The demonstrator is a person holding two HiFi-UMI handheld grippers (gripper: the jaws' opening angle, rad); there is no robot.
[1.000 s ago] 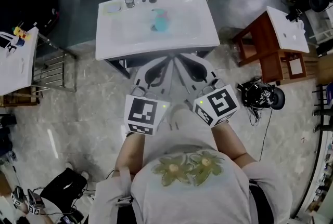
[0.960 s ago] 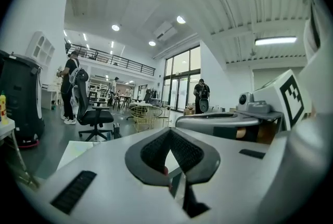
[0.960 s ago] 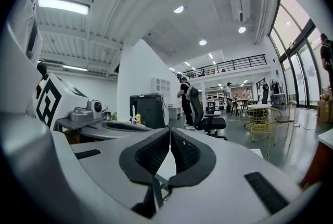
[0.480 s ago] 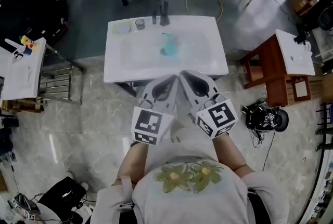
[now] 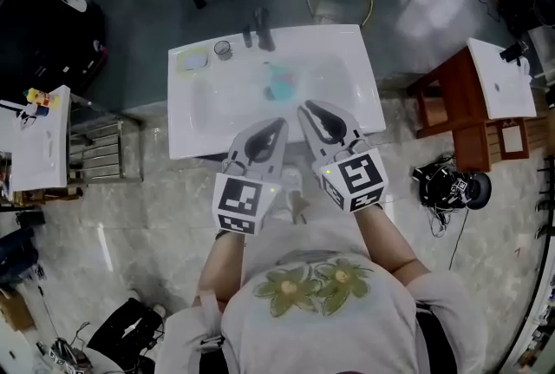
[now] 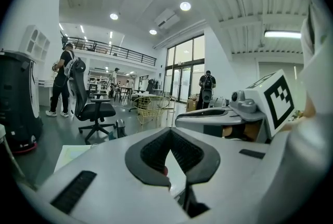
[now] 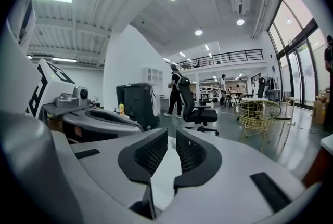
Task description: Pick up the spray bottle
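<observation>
Hand-held grippers, two, left (image 5: 279, 122) and right (image 5: 303, 108), jaws together, empty; one spray bottle (image 5: 279, 86) in one basin (image 5: 186, 134)

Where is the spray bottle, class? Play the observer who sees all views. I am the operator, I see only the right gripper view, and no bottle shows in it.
Observer: In the head view the teal spray bottle lies on its side in the basin of the white sink, ahead of both grippers.
Operator: Is either gripper touching it?
Observer: No. The right gripper and the left gripper show over the sink's near part, short of the bottle.
Operator: What else is on the sink?
Observer: A yellow-green square item lies at its far left corner.
</observation>
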